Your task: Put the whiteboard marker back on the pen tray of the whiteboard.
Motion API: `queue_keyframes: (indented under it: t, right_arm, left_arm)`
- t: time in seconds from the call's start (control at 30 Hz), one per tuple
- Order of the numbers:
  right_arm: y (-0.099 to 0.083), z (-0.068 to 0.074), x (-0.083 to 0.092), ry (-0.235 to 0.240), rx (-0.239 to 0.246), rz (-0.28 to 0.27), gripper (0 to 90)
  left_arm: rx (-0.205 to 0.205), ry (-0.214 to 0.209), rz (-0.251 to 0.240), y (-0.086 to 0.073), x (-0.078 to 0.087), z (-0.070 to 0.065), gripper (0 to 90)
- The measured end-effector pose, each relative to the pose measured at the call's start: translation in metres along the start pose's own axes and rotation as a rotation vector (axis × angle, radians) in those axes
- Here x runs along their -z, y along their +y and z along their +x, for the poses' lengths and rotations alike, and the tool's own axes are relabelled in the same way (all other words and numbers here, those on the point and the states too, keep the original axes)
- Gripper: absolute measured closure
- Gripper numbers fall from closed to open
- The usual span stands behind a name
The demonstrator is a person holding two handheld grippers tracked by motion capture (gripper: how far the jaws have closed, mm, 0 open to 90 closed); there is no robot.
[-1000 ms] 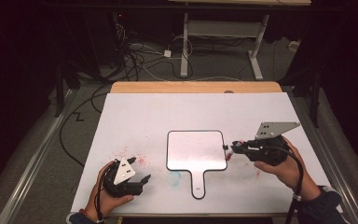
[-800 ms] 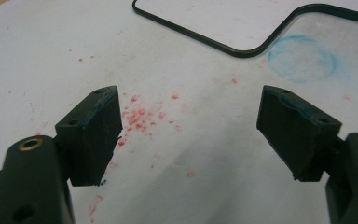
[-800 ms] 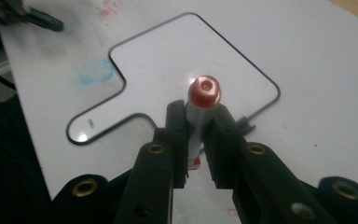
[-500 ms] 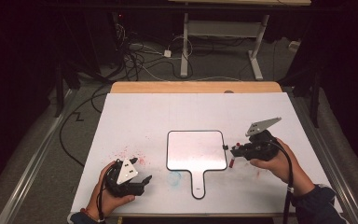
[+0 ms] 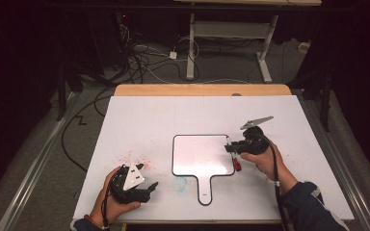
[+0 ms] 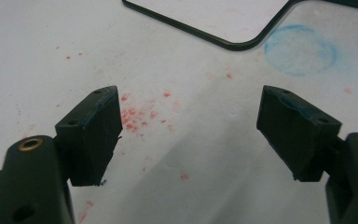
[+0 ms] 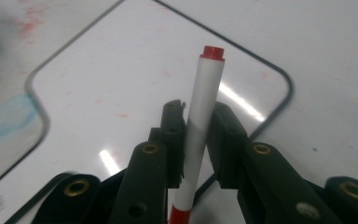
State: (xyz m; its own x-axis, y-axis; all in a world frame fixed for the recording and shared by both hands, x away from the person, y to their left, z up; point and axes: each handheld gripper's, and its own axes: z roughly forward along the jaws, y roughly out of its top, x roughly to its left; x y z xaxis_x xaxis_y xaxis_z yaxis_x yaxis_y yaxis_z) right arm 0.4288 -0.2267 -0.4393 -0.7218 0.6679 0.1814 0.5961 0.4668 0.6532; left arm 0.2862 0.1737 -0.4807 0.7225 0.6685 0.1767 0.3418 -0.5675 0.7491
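Holding the marker [image 7: 204,121] across its white barrel, your right claw [image 5: 231,148] has both jaws pressed against it, so the pen sits pinched and cannot roll. You grip it near mid-length, which leaves a red-tipped end free beyond the jaws; whether that end is the cap or the butt cannot be told. In the high view the pen hangs down from the claw at the right edge of the board [image 5: 200,154], just past its black rim, with the glossy white face lying directly ahead of the jaws. That puts the pen within easy reach of the writing area, which looks like the reason you carry it there.

Your left claw [image 6: 189,135] rests low on the surface [image 5: 149,120], well apart from the right one, with its jaws spread wide and nothing between them. Red specks [image 6: 137,119] lie right under and just ahead of it, and a blue smudge [image 6: 300,50] sits farther ahead to one side, beside the board's corner. Parked so, it seems to be waiting, free to steady the board by its handle [image 5: 205,190] if needed.
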Motion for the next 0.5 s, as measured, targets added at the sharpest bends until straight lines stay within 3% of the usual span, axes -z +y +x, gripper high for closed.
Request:
queue_keyframes:
  t: [0.1,0.23,0.3,0.5]
  right_arm:
    - [-0.007,0.0,-0.013,-0.041,-0.025,-0.01,76.4]
    - [-0.011,0.002,-0.022,-0.105,-0.023,-0.03,77.0]
    - [-0.011,0.004,-0.024,-0.131,-0.009,-0.04,77.0]
    - [-0.011,0.012,-0.026,-0.243,0.102,-0.056,74.8]
  left_arm:
    - [-0.001,0.002,0.003,0.0,0.001,0.001,21.4]
    - [0.0,0.001,0.004,0.0,0.0,0.0,21.4]
    - [-0.002,0.001,0.004,0.0,0.0,0.0,21.4]
    - [-0.003,0.0,0.009,0.0,-0.001,0.0,21.4]
